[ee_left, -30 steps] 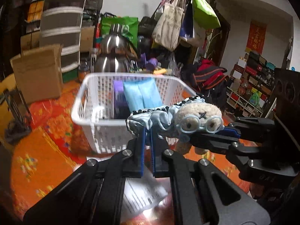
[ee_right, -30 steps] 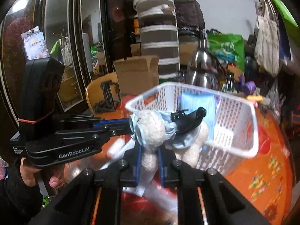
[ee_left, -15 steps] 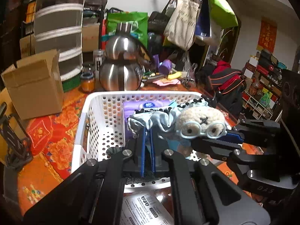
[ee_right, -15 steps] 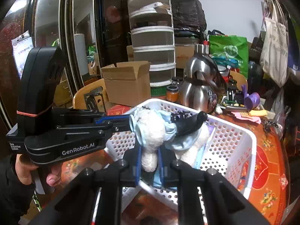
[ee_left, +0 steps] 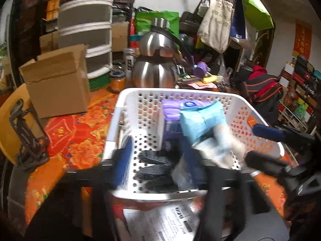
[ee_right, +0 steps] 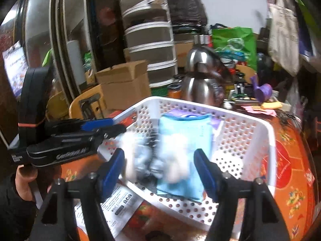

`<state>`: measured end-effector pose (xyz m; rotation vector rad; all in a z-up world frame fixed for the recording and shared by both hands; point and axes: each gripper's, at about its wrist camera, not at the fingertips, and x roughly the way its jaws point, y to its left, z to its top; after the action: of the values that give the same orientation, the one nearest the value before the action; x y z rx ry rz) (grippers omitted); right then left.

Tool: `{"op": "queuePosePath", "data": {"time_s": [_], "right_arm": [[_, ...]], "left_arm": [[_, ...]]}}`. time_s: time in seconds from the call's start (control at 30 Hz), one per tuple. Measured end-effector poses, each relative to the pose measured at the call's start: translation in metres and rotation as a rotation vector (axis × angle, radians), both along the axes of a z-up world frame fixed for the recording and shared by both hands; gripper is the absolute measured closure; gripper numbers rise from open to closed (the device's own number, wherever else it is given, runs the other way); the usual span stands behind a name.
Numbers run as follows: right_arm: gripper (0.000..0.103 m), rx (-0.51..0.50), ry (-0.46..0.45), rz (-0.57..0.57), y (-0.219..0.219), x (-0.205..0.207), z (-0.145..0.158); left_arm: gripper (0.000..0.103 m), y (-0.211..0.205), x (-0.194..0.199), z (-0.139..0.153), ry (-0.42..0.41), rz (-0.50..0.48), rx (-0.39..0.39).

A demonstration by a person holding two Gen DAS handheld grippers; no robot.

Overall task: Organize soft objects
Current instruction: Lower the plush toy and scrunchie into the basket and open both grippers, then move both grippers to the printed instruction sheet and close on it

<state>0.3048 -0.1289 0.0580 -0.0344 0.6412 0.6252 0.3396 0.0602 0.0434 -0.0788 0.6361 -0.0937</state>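
Stuffed toy (ee_right: pixel 156 156), blurred, hung between the right gripper (ee_right: pixel 158 170)'s opening jaws, over the white basket (ee_right: pixel 268 150) near its front edge. The left gripper (ee_left: pixel 158 160)'s jaws were opening too, empty. It looked light and squashy, best pinched by body or clothing.

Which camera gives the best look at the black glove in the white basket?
The left wrist view: the black glove lies in plain sight on the basket floor. In the right wrist view the blurred plush toy mostly hides it.

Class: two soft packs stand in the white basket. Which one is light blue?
The light blue pack in the white basket, the front one; the purple pack stands behind it by the far wall.
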Motion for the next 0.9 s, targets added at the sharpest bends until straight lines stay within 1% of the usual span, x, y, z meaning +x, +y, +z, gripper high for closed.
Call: {"op": "queuePosePath", "data": {"time_s": [0.07,0.17,0.27,0.37,0.53,0.77,0.9], "right_arm": [[0.03,0.013,0.007,-0.02,-0.008,0.001,0.001],[0.03,0.024,0.01,-0.048,-0.017,0.0,0.001],[0.03,0.015,0.02,-0.059,-0.02,0.0,0.0],[0.03,0.008,0.025,-0.06,-0.019,-0.001,-0.001],[0.03,0.024,0.025,-0.07,-0.022,-0.008,0.0],[0.03,0.043,0.038,-0.108,-0.029,-0.02,-0.004],[0.03,0.051,0.042,-0.14,-0.031,-0.034,-0.009]], "left_arm": [[0.035,0.004,-0.005,0.0,-0.01,0.013,-0.006],[0.034,0.01,-0.011,0.003,-0.015,0.02,-0.036],[0.033,0.01,-0.015,0.005,-0.008,0.026,-0.038],[0.033,0.007,-0.019,0.006,-0.004,0.034,-0.022],[0.033,0.004,-0.034,0.009,-0.019,0.012,-0.038],[0.033,-0.001,-0.053,0.005,0.004,0.017,-0.032],[0.033,0.003,-0.072,-0.001,0.029,0.025,-0.057]]}}
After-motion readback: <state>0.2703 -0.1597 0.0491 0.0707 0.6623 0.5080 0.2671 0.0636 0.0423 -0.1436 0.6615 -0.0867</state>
